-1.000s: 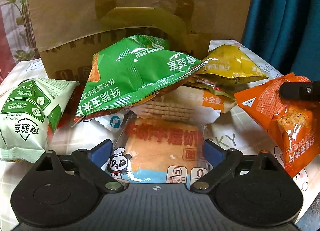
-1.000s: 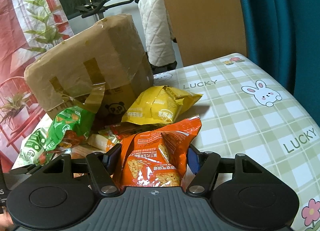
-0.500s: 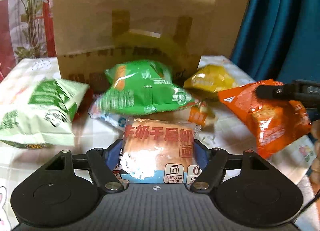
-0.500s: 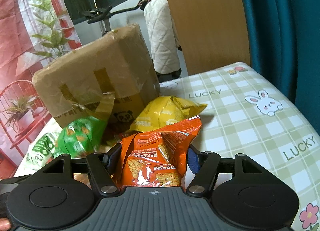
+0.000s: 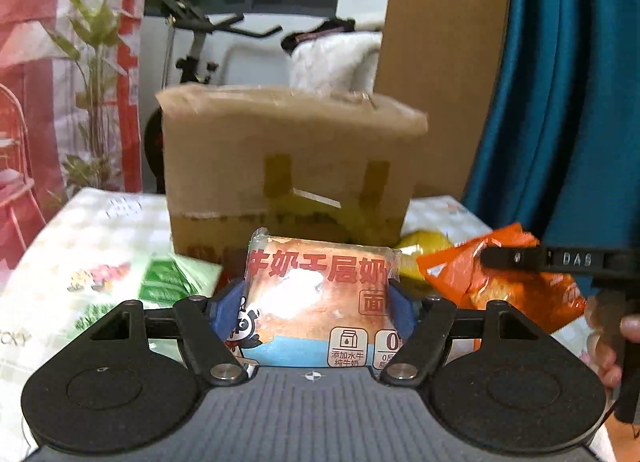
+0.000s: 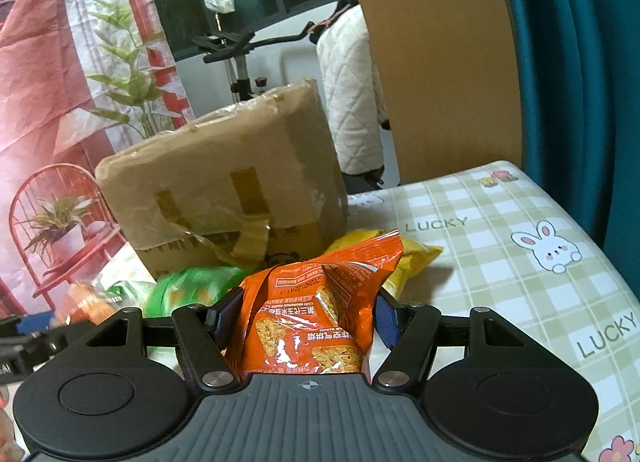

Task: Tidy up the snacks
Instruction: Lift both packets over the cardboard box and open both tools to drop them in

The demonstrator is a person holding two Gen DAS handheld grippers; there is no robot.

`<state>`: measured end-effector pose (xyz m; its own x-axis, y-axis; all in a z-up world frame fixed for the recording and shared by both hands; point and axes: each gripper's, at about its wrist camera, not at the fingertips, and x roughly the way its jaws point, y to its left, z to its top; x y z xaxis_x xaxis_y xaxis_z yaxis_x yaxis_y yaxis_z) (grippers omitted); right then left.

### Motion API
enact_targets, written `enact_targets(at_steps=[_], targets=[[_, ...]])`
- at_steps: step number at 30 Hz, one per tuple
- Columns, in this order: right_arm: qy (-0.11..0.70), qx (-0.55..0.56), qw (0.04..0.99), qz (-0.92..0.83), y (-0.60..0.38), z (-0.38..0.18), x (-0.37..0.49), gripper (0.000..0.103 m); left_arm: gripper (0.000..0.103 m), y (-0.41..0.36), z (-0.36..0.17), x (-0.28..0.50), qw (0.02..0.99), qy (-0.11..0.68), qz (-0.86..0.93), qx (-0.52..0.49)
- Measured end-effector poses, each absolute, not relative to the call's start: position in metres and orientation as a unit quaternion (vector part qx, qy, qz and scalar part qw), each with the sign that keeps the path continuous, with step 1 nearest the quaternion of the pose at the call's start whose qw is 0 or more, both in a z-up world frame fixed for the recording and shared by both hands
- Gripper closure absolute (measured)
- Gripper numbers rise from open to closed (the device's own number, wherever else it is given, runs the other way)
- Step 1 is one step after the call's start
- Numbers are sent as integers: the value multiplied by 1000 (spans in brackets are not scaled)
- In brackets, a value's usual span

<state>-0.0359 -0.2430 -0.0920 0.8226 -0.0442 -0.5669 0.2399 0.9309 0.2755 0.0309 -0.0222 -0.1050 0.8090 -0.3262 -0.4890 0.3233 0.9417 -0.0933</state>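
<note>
Fingers of our left gripper (image 5: 316,304) pinch the bread packet (image 5: 318,298) and those of our right gripper (image 6: 306,318) clamp the orange snack bag (image 6: 316,310), both above the tabletop (image 6: 500,230), so we carry them level toward the cardboard box (image 5: 292,170), avoiding the pile.

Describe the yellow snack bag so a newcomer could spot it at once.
Start at the big taped cardboard box on the checked tablecloth. At the foot of its right front corner lies the yellow snack bag, partly hidden behind the orange packet held in the right gripper. It is the only plain yellow pack; its neighbours are orange and green.
</note>
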Motion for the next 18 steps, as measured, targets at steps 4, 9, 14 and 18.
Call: enact_targets(at_steps=[4, 9, 14, 18], targets=[[274, 163, 945, -71, -239, -80, -32, 40, 28, -19, -92, 33, 957, 241, -162, -5], [246, 151, 955, -71, -242, -56, -28, 40, 28, -14, -73, 44, 963, 222, -150, -9], [220, 157, 960, -74, -254, -26, -17, 40, 28, -10, -51, 58, 968, 200, -151, -12], [195, 147, 967, -75, -263, 2, -2, 40, 28, -12, -34, 74, 972, 181, -151, -10]])
